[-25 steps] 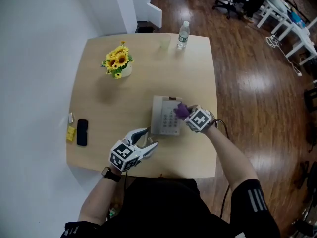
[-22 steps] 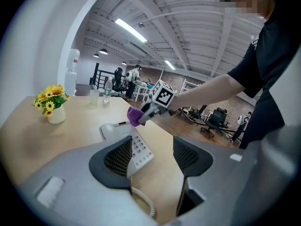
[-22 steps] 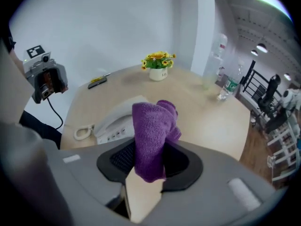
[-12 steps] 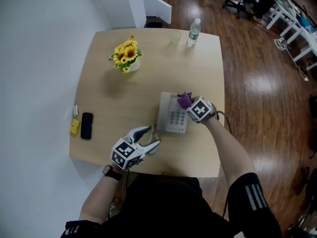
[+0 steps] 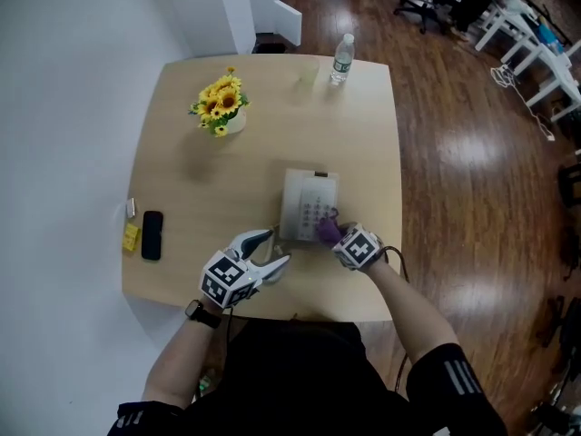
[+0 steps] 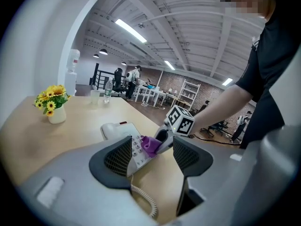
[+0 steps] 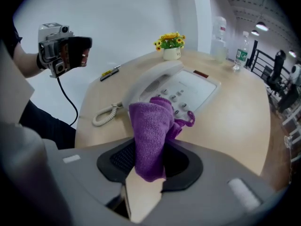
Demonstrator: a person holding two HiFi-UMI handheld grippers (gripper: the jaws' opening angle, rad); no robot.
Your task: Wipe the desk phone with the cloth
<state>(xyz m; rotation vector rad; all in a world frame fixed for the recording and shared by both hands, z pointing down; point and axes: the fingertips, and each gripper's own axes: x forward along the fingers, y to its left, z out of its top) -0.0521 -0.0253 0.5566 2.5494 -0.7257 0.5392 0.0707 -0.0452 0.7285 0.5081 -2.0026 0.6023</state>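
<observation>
A white desk phone point(image 5: 308, 205) lies in the middle of the wooden table point(image 5: 182, 234). Its keypad point(image 7: 176, 95) faces up and its coiled cord point(image 7: 104, 114) trails off the near end. My right gripper point(image 5: 333, 237) is shut on a purple cloth point(image 7: 151, 135), and the cloth point(image 5: 327, 230) rests on the phone's near right corner. The phone point(image 6: 123, 136) and cloth point(image 6: 150, 145) also show in the left gripper view. My left gripper point(image 5: 270, 251) hovers open just left of the phone's near end, with nothing between its fingers.
A vase of sunflowers point(image 5: 218, 109) stands at the far left. A water bottle point(image 5: 340, 60) and a clear cup point(image 5: 308, 73) stand at the far edge. A black mobile point(image 5: 151, 235) and a yellow item point(image 5: 131, 237) lie near the left edge.
My right gripper has drawn the cloth from the phone's far right part down to its near right corner. The left gripper has stayed put, open.
</observation>
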